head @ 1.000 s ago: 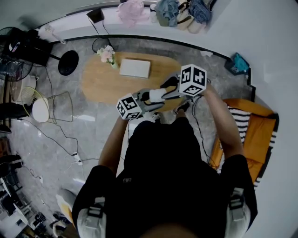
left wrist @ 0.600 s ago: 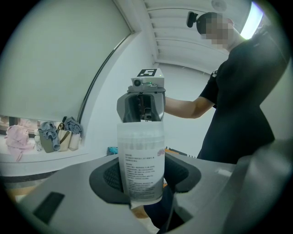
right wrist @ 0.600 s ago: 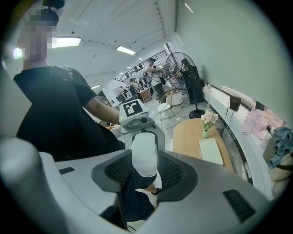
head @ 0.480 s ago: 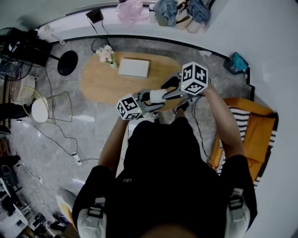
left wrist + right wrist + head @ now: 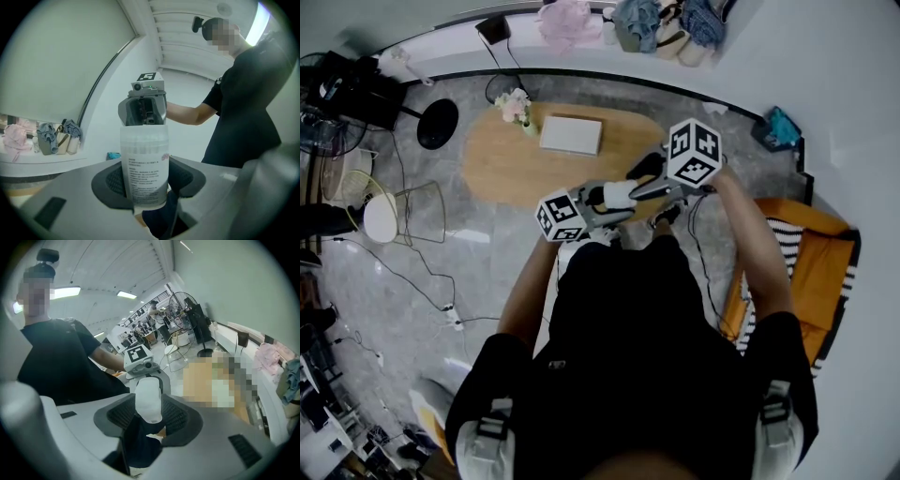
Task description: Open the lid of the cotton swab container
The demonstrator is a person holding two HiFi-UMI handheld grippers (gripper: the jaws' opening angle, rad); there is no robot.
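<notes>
- The cotton swab container (image 5: 144, 164) is a translucent tube. Its white label carries several lines of fine print, too small to read, with a small pinkish mark at the label's right edge. No brand name is legible.
- Your left gripper (image 5: 146, 185) is closed on the container's lower body, with the dark pads pressing both sides of it.
- Your right gripper (image 5: 149, 417) faces the left one from the far end. Its pads are clamped on the lid (image 5: 148, 399), the rounded white end of the container.
- In the head view the container lies between the two grippers in front of your chest, above your lap.
- The only other markings are the black-and-white square patterns on each gripper's cube.
- The oval wooden table (image 5: 502, 169) lies beyond the grippers, well apart from them. It carries a flat white box (image 5: 572, 137) and a small vase of flowers (image 5: 515, 108) at its left end.
- An orange chair (image 5: 820, 258) with a striped cushion stands at your right, and a wire chair (image 5: 422, 216) at your left.
</notes>
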